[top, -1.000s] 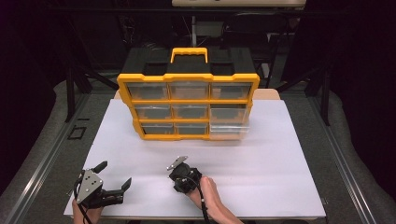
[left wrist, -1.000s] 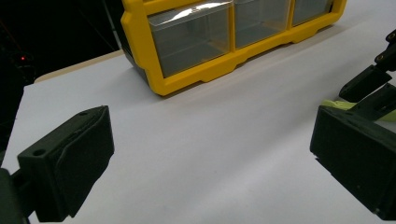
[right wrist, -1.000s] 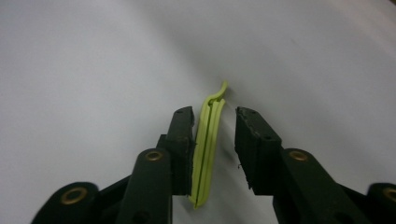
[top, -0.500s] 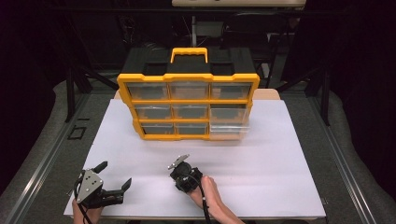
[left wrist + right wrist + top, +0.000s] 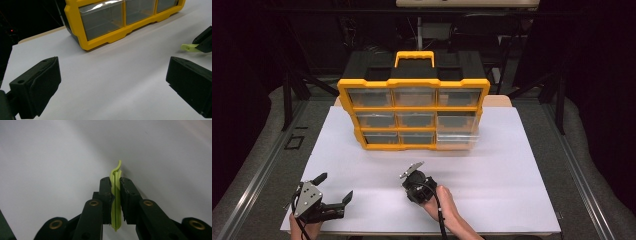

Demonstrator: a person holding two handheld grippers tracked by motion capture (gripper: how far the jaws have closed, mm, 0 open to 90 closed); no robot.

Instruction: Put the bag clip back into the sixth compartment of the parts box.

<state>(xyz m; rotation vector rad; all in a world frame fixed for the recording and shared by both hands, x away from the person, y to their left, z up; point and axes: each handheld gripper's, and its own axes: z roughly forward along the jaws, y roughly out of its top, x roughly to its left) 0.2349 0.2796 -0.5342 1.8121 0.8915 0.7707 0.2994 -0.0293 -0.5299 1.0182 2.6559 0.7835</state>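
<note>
From the high view, a yellow drawer cabinet (image 5: 413, 113) stands at the far edge of the white surface (image 5: 512, 165); the left tool (image 5: 334, 190) sits at the near left corner with jaws wide apart and empty; the right tool (image 5: 410, 171) is near the middle of the near edge. In the left gripper view, a pale green clip (image 5: 189, 47) pokes from the other tool. In the right gripper view, the right tool (image 5: 115, 185) pinches a thin, flat, yellow-green plastic clip (image 5: 116, 195) edge-on, its curled tip just above the surface.

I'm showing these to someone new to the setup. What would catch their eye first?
The yellow drawer organizer with clear drawers stands at the far side of the white table. Nearer the person, the right gripper has its jaws shut on a thin lime-green clip, while the left gripper rests wide open at the near left edge.
</note>
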